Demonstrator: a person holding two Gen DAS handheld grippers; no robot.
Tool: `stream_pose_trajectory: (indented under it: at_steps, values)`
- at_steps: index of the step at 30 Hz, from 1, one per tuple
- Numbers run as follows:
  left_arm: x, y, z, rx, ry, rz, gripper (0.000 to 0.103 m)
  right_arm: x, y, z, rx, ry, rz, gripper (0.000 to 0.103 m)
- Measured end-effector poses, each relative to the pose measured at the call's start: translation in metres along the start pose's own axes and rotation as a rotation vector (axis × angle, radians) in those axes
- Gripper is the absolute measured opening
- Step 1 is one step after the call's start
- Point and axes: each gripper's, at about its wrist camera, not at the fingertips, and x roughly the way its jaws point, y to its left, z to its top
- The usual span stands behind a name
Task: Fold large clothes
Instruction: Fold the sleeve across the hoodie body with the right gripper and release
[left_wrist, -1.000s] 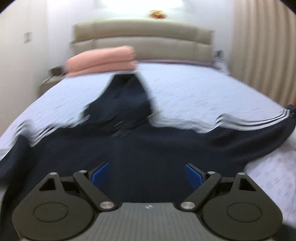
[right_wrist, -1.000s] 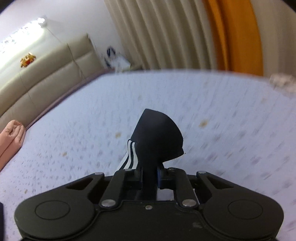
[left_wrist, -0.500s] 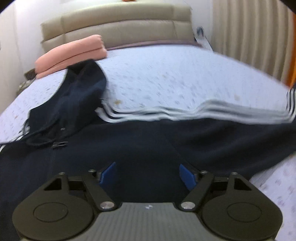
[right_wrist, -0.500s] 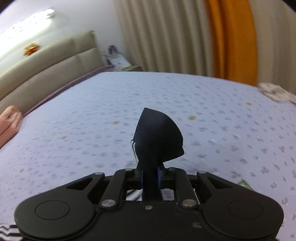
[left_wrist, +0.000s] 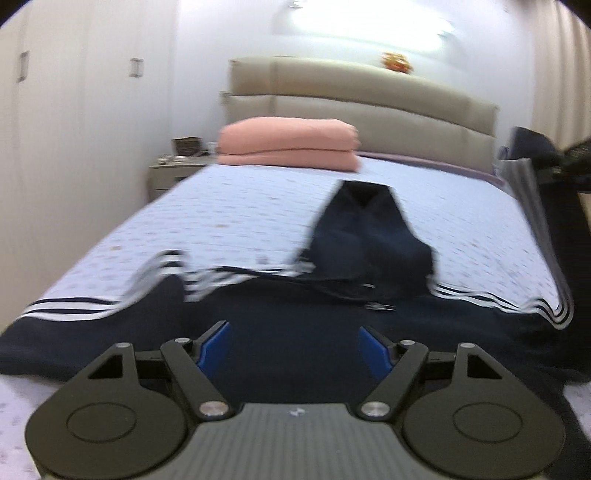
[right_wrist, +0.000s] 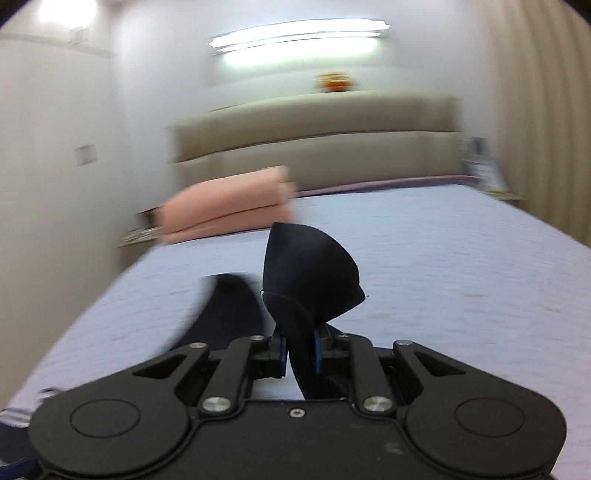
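**A:** ok so compared to a second ago, the right gripper (right_wrist: 300, 349) has swung way round. It was looking out at the curtains and the orange drape, now it faces the beige headboard (right_wrist: 314, 136) and the pink folded blanket (right_wrist: 229, 210). The left gripper's (left_wrist: 293, 345) view shifted too: the jacket's hood (left_wrist: 369, 236) was ahead and a bit left of it, now it sits ahead and to the right.

**B:** what's the right one doing with its jaws?

**A:** pinched together on a dark cuff (right_wrist: 310, 273), same as before. The cuff end fans out just past the fingertips, and more of the navy fabric trails down and to the left under the tool. In the left wrist view that sleeve (left_wrist: 554, 229) is lifted up off the bed (left_wrist: 240, 206) at the far right edge, white stripes running along it.

**B:** and the left?

**A:** jaws well apart, blue pads (left_wrist: 214, 345) clear, nothing clamped. They narrowed a little over the last second. The navy jacket (left_wrist: 295, 325) body is spread flat on the bed right below and ahead of it, with the other striped sleeve lying out to its left.

**B:** sharp picture?

**A:** nah, both are motion-blurred, the right one worse.
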Motion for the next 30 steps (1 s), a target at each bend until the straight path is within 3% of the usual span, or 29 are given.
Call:
stream_pose_trajectory:
  at_steps: [4, 6, 7, 8, 11, 15, 18, 20, 22, 24, 26, 28, 30]
  values:
    - [-0.014, 0.051, 0.002, -0.065, -0.015, 0.037, 0.077, 0.025, 0.107, -0.024, -0.074, 0.034, 0.129, 0.02]
    - [-0.019, 0.069, 0.0, -0.087, -0.015, 0.052, 0.077, 0.04, 0.149, -0.044, -0.111, 0.076, 0.199, 0.031]
    - [-0.019, 0.078, 0.0, -0.094, -0.009, 0.059, 0.077, 0.048, 0.165, -0.055, -0.137, 0.11, 0.246, 0.054]
    - [-0.021, 0.085, -0.002, -0.095, -0.004, 0.062, 0.077, 0.053, 0.18, -0.066, -0.168, 0.155, 0.303, 0.063]
    - [-0.016, 0.095, -0.008, -0.083, 0.028, 0.061, 0.077, 0.054, 0.188, -0.087, -0.219, 0.231, 0.389, 0.063]
    - [-0.009, 0.099, -0.012, -0.102, 0.061, -0.015, 0.077, 0.048, 0.126, -0.072, -0.199, 0.222, 0.288, 0.059]
    - [0.001, 0.087, -0.007, -0.104, 0.087, -0.124, 0.076, 0.043, 0.073, -0.068, -0.206, 0.216, 0.086, 0.045]
    - [0.01, 0.071, -0.003, -0.086, 0.091, -0.207, 0.076, 0.041, 0.04, -0.075, -0.181, 0.244, 0.012, 0.032]
    - [0.024, 0.052, 0.002, -0.059, 0.091, -0.276, 0.076, 0.043, 0.017, -0.085, -0.17, 0.286, -0.031, 0.029]
    - [0.047, 0.033, 0.003, -0.05, 0.132, -0.269, 0.069, 0.049, 0.004, -0.102, -0.164, 0.346, -0.056, 0.025]
    - [0.069, 0.025, -0.002, -0.033, 0.166, -0.212, 0.067, 0.056, 0.001, -0.122, -0.161, 0.407, -0.094, 0.024]
    - [0.095, 0.024, -0.011, -0.017, 0.251, -0.16, 0.067, 0.065, -0.001, -0.141, -0.157, 0.477, -0.134, 0.024]
    - [0.116, 0.027, -0.023, -0.031, 0.336, -0.147, 0.063, 0.063, -0.003, -0.146, -0.168, 0.456, -0.129, 0.024]
